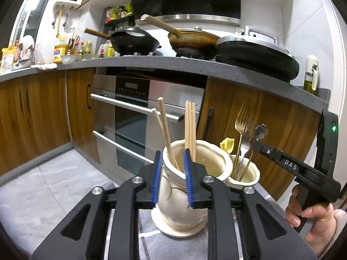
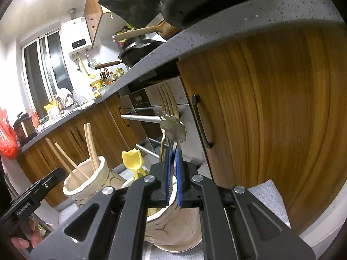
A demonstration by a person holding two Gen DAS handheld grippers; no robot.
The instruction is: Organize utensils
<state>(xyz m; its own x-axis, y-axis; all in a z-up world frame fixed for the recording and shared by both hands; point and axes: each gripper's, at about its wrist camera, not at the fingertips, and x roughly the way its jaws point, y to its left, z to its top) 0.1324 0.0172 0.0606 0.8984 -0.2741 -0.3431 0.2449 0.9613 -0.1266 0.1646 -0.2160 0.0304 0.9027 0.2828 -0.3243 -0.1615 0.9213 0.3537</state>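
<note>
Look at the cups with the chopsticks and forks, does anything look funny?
A little. The chopsticks don't stand together: some lean left, others stand straight in the big cup. A yellow plastic utensil sits among the metal forks in the small cup. Nothing looks spilled or broken.

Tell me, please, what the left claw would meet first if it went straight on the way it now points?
The left claw would first meet the tall cream ceramic vase holding wooden chopsticks; its rim already sits between the blue pads, though depth is hard to judge.
</note>
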